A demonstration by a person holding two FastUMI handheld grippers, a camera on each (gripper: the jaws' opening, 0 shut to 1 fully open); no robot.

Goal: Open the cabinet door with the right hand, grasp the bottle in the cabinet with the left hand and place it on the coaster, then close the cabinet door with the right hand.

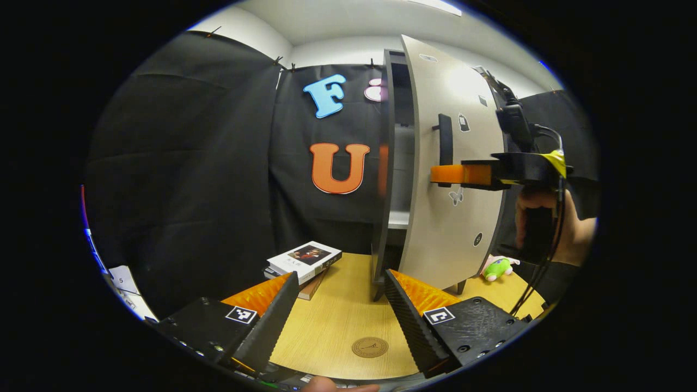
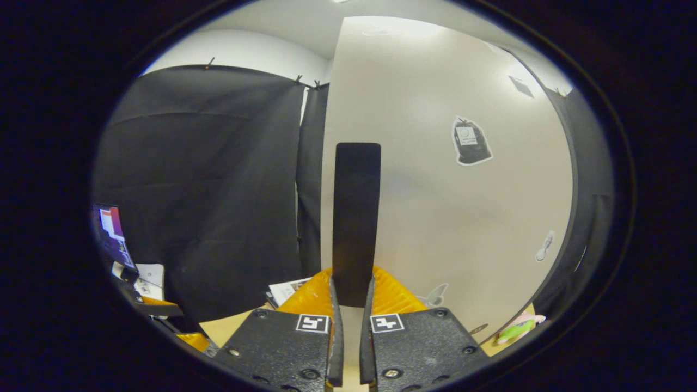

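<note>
The pale cabinet door (image 1: pixel 452 218) stands partly open, its edge turned toward me. In the left gripper view my right gripper (image 1: pixel 438 174) reaches in from the right, held by a hand (image 1: pixel 577 234), and clamps the lower part of the black door handle (image 1: pixel 445 139). In the right gripper view that handle (image 2: pixel 356 212) rises straight up between my right gripper (image 2: pixel 352 291) fingers, which press on both its sides. My left gripper (image 1: pixel 341 276) hangs open over the wooden table (image 1: pixel 337 316), empty. A round brown coaster (image 1: pixel 370 347) lies on the table between its fingers. Through the gap I see a dim cabinet shelf (image 1: pixel 399 219).
A stack of books (image 1: pixel 305 260) lies on the table left of the cabinet. A small green plush toy (image 1: pixel 498 268) sits at the cabinet's right foot. In the right gripper view a lit screen (image 2: pixel 111 231) and papers (image 2: pixel 150 272) stand far left.
</note>
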